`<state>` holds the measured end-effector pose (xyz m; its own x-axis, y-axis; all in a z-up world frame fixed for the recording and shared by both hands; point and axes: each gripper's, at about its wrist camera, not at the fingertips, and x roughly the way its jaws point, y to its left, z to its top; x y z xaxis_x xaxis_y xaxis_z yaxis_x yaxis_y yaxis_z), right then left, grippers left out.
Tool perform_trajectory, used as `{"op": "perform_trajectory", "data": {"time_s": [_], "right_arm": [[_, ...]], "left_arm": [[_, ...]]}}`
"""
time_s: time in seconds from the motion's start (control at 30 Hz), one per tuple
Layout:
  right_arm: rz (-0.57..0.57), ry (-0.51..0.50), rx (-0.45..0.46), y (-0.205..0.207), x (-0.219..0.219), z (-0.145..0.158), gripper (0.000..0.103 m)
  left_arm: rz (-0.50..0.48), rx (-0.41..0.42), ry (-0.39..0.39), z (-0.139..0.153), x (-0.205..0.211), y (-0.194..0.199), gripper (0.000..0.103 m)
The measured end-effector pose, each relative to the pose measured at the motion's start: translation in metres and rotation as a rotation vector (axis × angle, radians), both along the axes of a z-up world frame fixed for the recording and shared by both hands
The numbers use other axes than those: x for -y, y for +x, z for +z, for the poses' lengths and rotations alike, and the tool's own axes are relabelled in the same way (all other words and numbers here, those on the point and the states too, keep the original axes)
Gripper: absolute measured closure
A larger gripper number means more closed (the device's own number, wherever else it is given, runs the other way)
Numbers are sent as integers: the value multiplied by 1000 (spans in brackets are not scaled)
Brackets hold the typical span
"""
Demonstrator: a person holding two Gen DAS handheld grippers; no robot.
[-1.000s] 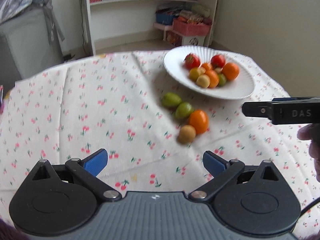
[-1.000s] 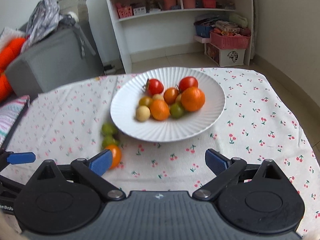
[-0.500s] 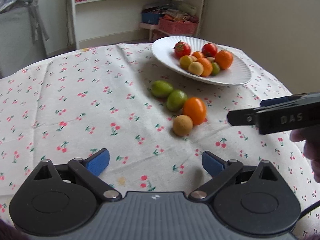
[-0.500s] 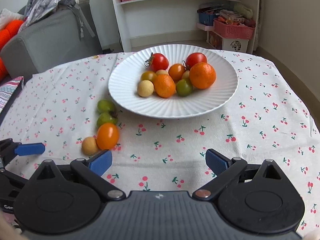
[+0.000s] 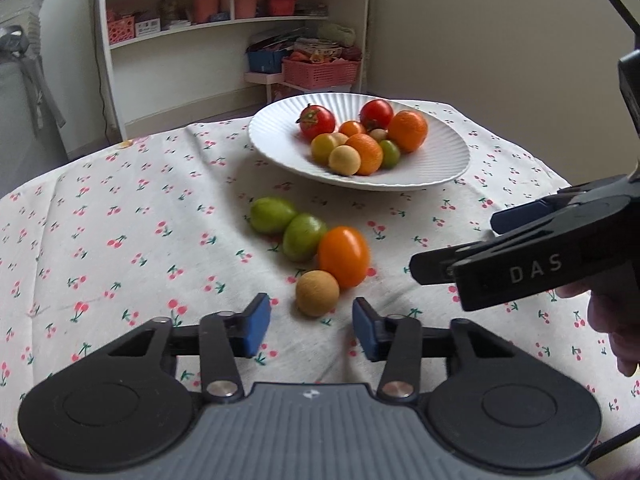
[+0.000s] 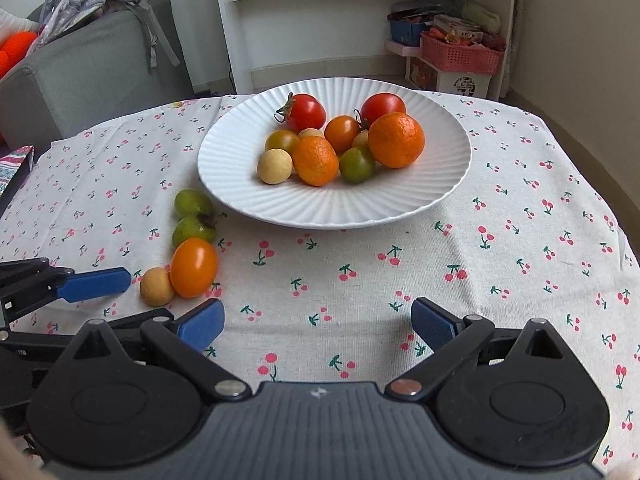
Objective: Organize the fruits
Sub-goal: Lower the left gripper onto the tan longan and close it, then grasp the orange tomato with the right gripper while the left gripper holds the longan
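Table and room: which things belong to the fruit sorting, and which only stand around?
Job: white plate, tan round fruit, orange tomato, two green tomatoes, left tongs.
Lying about: white shelf, pink basket, grey sofa.

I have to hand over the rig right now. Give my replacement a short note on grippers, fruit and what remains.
Left gripper: open, empty, low over the cloth, lined up on the small round tan fruit.
Right gripper: open, empty, facing the white ribbed plate.
Done: a pile of red, orange, yellow and green fruit sits on the plate.
Left: four loose fruits on the cherry-print tablecloth: the tan one, the orange oval tomato, two green tomatoes. Take the tan one first.
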<state>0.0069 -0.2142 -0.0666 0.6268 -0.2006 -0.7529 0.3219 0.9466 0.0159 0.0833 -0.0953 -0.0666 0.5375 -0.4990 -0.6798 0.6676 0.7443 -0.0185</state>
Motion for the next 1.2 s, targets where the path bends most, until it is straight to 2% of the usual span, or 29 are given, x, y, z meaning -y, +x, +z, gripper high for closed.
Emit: {"op": "perform_trajectory", "data": {"time_s": [0.1,0.17,0.43,0.77,1.2], "right_arm": [[2,-3,-2,0,-1,0,3],[3,-3,-1,0,-1,0,3],[0,6,6,4,-7,1,3],[46,65,37,22,-37,4,7],[106,4,14,37,-69,-3,37]], "left_arm": [[-18,-4,-3,1,3,1,89],[-26,-13,-6,2,2,2,94],[-11,-16,7,7,-7,3,94],[88,-17,42,15,-50,13,94],[131,-37,35,18,-73,17,94]]}}
